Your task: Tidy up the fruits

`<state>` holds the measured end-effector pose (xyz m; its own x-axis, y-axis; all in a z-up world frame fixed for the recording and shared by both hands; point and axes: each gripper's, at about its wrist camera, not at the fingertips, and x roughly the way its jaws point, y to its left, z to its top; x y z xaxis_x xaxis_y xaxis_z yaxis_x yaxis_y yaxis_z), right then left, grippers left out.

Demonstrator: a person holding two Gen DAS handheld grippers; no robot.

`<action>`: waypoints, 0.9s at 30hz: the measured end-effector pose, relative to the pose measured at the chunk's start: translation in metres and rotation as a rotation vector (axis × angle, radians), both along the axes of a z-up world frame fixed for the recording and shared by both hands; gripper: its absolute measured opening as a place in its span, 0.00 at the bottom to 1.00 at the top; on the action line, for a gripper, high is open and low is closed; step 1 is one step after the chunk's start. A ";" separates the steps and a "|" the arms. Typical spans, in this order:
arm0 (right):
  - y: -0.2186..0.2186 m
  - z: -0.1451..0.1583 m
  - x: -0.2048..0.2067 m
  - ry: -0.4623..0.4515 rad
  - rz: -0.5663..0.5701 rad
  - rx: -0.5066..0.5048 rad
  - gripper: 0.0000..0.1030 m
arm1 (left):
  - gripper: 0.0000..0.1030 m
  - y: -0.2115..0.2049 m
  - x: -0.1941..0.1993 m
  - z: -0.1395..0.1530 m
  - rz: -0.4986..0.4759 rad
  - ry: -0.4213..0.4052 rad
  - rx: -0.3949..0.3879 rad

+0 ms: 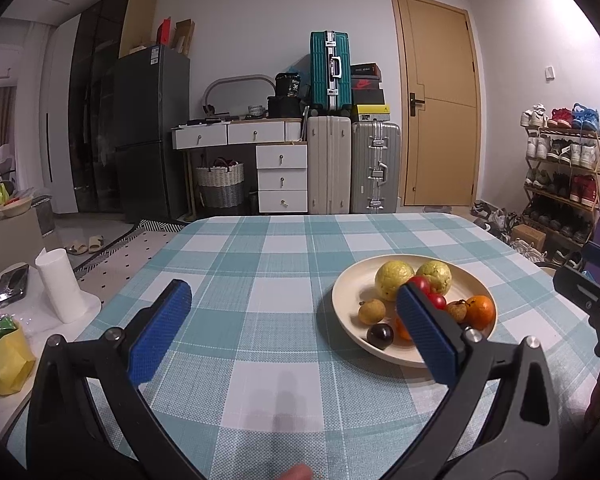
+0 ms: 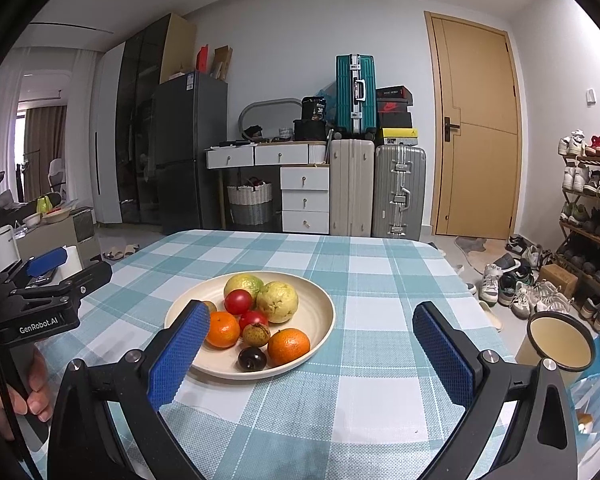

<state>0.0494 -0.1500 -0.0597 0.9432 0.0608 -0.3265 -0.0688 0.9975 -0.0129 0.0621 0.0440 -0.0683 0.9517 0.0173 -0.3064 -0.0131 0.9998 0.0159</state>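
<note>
A cream plate on the checked tablecloth holds two yellow-green guavas, two red tomatoes, two oranges, small brown fruits and a dark plum. My left gripper stands open over bare cloth, left of the plate; its right finger overlaps the plate's near side. My right gripper is open too, its left pad at the plate's near-left rim. Both hold nothing.
The table's left edge has a white cylinder and yellow bag beyond it. A tan round bin and scattered shoes lie off the right edge. Suitcases, drawers and a door stand at the far wall.
</note>
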 end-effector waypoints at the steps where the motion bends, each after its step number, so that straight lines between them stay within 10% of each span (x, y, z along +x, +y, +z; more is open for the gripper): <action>1: 0.000 0.000 0.000 0.000 -0.001 0.000 1.00 | 0.99 0.000 0.000 0.000 0.000 0.000 0.000; 27: -0.001 0.000 -0.001 -0.003 0.000 0.000 1.00 | 0.99 0.003 -0.004 0.001 0.007 -0.003 -0.001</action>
